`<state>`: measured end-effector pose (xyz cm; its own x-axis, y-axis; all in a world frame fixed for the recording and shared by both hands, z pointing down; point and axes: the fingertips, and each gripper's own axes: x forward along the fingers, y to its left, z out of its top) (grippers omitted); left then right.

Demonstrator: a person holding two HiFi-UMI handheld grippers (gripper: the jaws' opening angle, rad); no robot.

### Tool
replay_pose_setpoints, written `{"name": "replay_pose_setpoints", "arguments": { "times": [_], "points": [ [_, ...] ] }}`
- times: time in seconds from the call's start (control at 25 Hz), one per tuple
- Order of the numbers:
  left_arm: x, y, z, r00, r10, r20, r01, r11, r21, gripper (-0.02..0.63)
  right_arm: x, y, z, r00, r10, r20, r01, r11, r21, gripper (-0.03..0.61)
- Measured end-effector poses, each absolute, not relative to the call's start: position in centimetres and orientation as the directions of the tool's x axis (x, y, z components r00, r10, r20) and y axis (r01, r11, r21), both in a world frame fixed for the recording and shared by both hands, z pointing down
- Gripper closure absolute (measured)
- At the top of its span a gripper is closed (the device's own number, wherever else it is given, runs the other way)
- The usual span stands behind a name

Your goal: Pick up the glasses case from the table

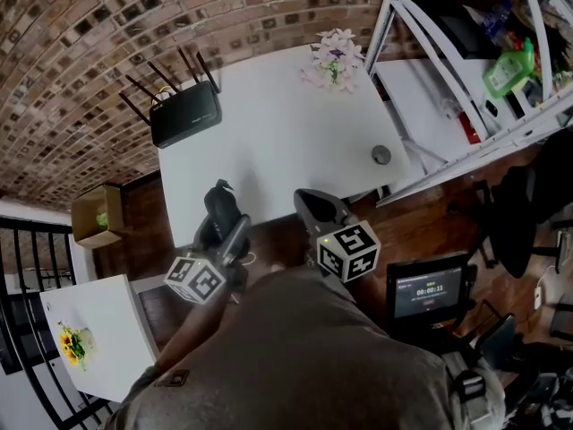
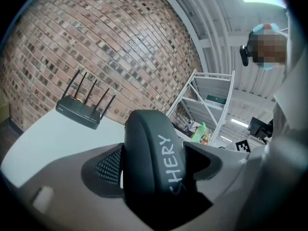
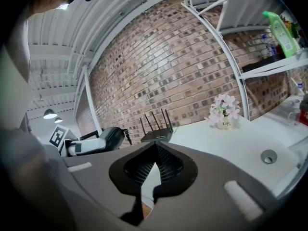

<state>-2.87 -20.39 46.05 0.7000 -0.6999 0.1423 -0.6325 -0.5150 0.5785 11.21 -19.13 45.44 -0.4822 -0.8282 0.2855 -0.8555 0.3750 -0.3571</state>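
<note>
The glasses case [image 1: 219,202] is dark, rounded and hard-shelled, with white lettering on its side. My left gripper [image 1: 220,225] is shut on it and holds it on edge, lifted above the front edge of the white table [image 1: 277,133]. In the left gripper view the case [image 2: 154,153] fills the gap between the jaws. My right gripper [image 1: 311,202] hovers just to the right over the same table edge, shut with nothing in it; its meshed pads [image 3: 163,160] meet at the tips. The right gripper view also shows the held case [image 3: 109,137] to its left.
A black router [image 1: 185,113] with antennas sits at the table's back left, a pot of pink flowers [image 1: 336,59] at the back right, and a small grey disc [image 1: 381,155] near the right edge. A white shelf rack [image 1: 466,61] stands to the right. A timer screen [image 1: 430,289] is low right.
</note>
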Motion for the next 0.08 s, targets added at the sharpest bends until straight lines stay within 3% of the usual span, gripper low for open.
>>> {"name": "replay_pose_setpoints", "arguments": {
  "times": [0.08],
  "points": [
    [-2.86, -20.38, 46.18, 0.699, -0.701, 0.144, -0.634, -0.512, 0.580, 0.230, 11.24, -19.15, 45.50, -0.483, -0.828, 0.284, -0.855, 0.375, -0.359, 0.569]
  ]
}}
